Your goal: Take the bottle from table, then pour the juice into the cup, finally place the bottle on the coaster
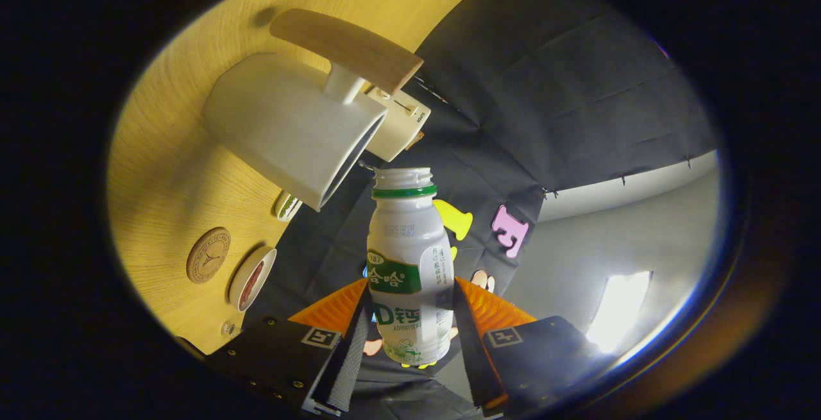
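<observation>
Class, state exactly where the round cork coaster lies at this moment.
In the gripper view, the round cork coaster lies flat on the wooden table, beside a small white dish, apart from the white cup and the bottle held by the gripper.

cup [295, 128] close beyond bottle [410, 266] mouth, coaster [208, 255] unobstructed beside bowl [252, 277]

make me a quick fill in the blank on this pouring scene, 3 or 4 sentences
1. The gripper is shut on the ____, both fingers pressing its sides.
2. The bottle's mouth has no ____ on it.
3. The bottle's mouth points toward the open white ____ on the wooden table.
4. The round wooden ____ lies on the table beside a small dish, with nothing on it.

Missing words: bottle; cap; cup; coaster
</observation>
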A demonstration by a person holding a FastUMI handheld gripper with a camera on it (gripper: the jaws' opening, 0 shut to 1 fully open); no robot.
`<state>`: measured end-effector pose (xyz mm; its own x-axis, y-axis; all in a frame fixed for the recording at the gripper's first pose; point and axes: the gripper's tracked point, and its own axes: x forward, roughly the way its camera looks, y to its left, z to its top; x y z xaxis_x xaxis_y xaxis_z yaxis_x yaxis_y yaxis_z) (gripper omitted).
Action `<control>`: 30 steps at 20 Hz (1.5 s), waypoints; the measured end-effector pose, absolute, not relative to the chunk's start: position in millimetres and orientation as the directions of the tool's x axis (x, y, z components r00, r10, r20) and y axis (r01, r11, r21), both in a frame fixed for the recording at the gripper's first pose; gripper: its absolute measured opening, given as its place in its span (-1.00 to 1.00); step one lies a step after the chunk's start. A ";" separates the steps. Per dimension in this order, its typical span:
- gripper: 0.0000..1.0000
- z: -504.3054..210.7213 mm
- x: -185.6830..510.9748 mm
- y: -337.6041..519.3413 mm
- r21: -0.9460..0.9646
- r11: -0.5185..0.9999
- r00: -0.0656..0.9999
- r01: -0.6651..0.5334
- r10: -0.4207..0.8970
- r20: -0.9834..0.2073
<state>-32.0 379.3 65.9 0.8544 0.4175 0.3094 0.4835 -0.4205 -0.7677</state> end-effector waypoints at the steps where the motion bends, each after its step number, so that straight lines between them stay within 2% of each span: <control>1: 0.36 66.2 -32.3 379.9 -0.766 -0.421 0.853 0.486 0.420 0.311; 8: 0.36 66.8 -29.7 378.0 -0.782 -0.404 0.859 0.475 0.408 0.311; 13: 0.36 62.5 -23.0 364.4 -0.850 -0.328 0.887 0.412 0.359 0.292; 19: 0.36 46.1 -5.9 344.0 -0.990 0.091 0.949 0.112 0.285 0.133; 25: 0.36 45.4 4.1 335.8 -0.928 0.369 0.956 -0.050 0.285 0.062; 30: 0.36 28.8 18.7 323.9 -0.782 0.591 0.955 -0.196 0.295 -0.016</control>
